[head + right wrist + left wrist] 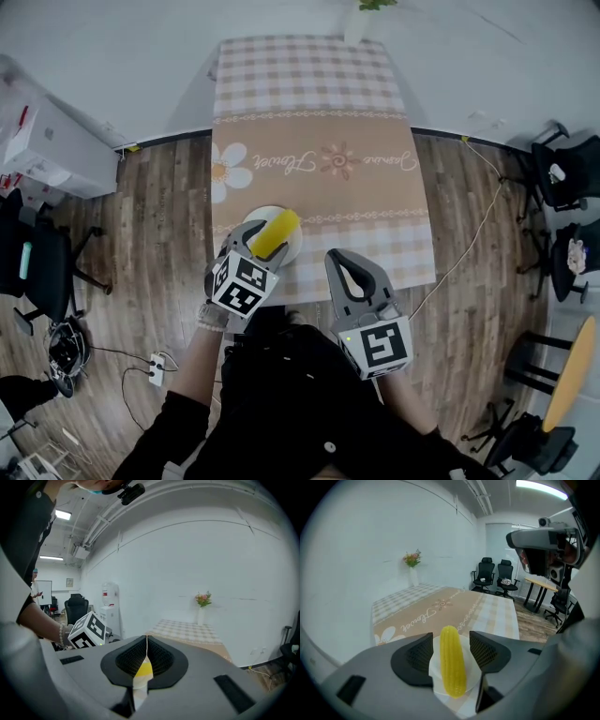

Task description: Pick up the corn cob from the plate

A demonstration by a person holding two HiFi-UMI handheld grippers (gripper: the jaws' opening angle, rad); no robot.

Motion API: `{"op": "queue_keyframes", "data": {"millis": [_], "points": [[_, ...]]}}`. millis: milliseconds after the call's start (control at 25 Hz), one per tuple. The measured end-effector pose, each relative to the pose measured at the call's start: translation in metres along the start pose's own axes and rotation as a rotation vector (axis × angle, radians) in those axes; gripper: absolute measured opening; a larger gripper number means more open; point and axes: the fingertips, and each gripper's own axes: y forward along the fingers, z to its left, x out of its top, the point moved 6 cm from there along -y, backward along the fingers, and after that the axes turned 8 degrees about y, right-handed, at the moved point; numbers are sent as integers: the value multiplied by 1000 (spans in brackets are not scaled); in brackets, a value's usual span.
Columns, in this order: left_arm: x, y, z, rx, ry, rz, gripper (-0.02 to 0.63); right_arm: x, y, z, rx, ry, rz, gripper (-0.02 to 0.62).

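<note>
Nearest the person, right gripper (336,255) is hovering over the table's (366,187) near edge, jaws pressed together and empty, while left gripper (266,234) is straddling the corn cob (453,663), jaws spread, not pinching it; the cob is lying on the white plate (265,214)

Your left gripper (265,234) at the plate (259,215), jaws flanking the corn cob (279,227) — your right gripper (342,261) nearby, at the edge of the table (319,141)

Yellow corn (275,233) on white plate (261,217). Bench (356,187) tan with white flower, beige-white check at twelve and six o'clock. Left gripper (266,242), right gripper (340,258) grey.
</note>
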Motion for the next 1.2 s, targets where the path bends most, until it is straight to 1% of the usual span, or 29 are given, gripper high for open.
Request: {"op": "queue_keyframes", "data": {"millis": [80,280,400,560,680,880,1000,1200], "points": [[-5,9,0,-12,18,24,249,1,2,-1,-9,1,7,43],[-17,29,2,-56,-8,68,262,-4,4,-1,-14,10,29,43],[-22,39,3,-72,-11,92,262,-6,6,-1,-19,17,50,43],[-28,51,4,-85,-18,124,262,-5,10,-2,-21,28,51,43],[-32,56,5,-81,-28,134,262,-4,11,-6,-52,39,60,43],[-33,65,5,-106,-60,130,264,-7,12,-11,-67,48,70,43],[-35,71,4,-122,-61,147,264,-9,13,-11,-51,47,61,43],[-38,78,3,-134,-61,165,264,-8,15,-13,-58,47,43,43]]}}
